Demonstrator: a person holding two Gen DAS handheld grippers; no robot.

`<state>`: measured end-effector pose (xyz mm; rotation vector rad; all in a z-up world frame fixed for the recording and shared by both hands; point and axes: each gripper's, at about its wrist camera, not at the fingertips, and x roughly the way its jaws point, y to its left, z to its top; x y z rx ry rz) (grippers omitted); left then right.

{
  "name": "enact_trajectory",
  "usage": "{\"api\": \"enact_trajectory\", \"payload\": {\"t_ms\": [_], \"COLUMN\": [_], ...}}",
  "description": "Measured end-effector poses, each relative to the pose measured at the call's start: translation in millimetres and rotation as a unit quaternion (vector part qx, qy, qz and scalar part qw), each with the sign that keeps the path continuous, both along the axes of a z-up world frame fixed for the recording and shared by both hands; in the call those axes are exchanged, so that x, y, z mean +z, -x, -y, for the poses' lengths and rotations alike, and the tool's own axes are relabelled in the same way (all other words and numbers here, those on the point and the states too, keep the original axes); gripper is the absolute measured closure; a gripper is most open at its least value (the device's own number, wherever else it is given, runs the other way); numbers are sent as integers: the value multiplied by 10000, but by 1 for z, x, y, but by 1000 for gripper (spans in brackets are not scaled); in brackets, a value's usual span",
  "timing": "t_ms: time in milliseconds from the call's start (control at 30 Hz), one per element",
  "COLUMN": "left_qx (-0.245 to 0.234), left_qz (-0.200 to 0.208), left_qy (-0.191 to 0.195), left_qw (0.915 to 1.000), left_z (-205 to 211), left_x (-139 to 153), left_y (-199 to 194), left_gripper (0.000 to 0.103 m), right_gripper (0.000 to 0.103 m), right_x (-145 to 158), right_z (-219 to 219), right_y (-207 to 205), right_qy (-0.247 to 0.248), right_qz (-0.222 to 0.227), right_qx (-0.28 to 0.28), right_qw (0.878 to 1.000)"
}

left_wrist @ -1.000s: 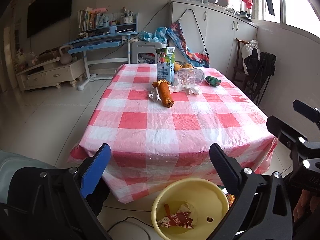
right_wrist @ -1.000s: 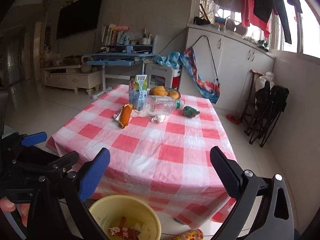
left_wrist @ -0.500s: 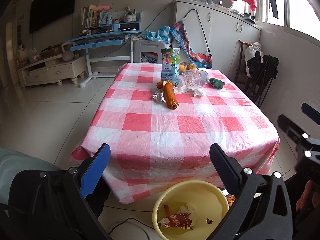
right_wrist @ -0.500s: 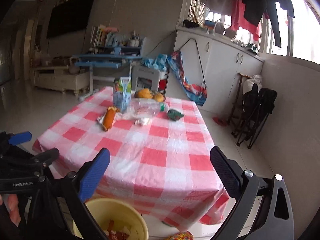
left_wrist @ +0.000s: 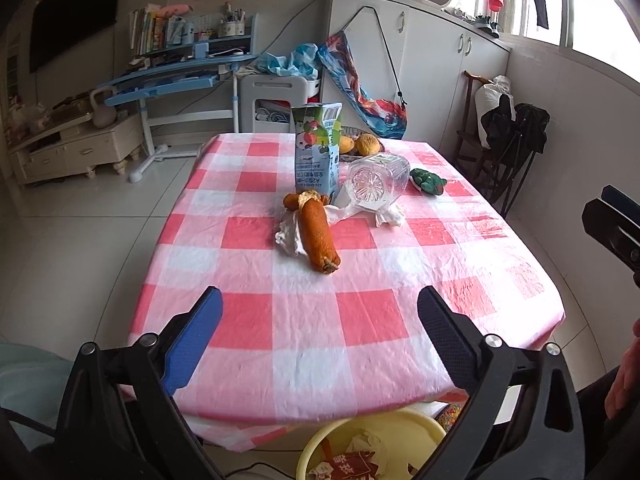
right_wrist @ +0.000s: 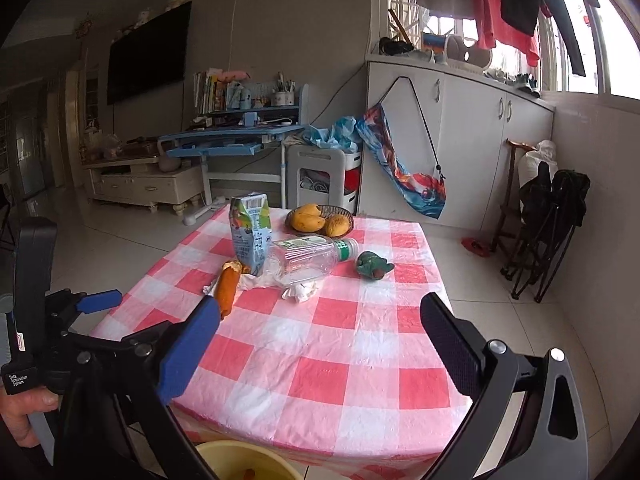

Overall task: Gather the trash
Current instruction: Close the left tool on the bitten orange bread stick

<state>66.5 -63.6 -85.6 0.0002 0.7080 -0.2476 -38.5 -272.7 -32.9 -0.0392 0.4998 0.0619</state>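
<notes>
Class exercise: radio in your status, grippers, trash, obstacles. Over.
Left gripper closing, nothing between jaws; right gripper open, empty. Peel, bottle, carton on table. Path clear.

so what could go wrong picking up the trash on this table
1. The clear plastic bottle lies on its side across crumpled white tissue; a nudge could roll it toward the green toy.
2. The upright blue-green drink carton stands right behind the orange peel roll, so reaching for the peel may tip it.
3. The left gripper, empty with fingers closing, and the right gripper are close together and may collide.
</notes>
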Motion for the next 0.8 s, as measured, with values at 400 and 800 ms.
{"api": "enact_trajectory", "payload": {"t_ms": [400,800], "left_qx": [-79,-138], "left_qz": [-812,-1472], "left_qy": [-339,624], "left_qw": [9961,9870], "left_z": [37,-21], "left_x": [-54,-52], "left_y": [-115,-101], "left_gripper": [47,79], "right_gripper": [7,7], "right_x": [-35,-48], "right_z": [16,15], "right_y": [-30,-37], "right_qy": [-1146,-1410], "right_qz": [-671,-1038], "right_qx": [-56,50], "right_qw": [9911,9845]}}
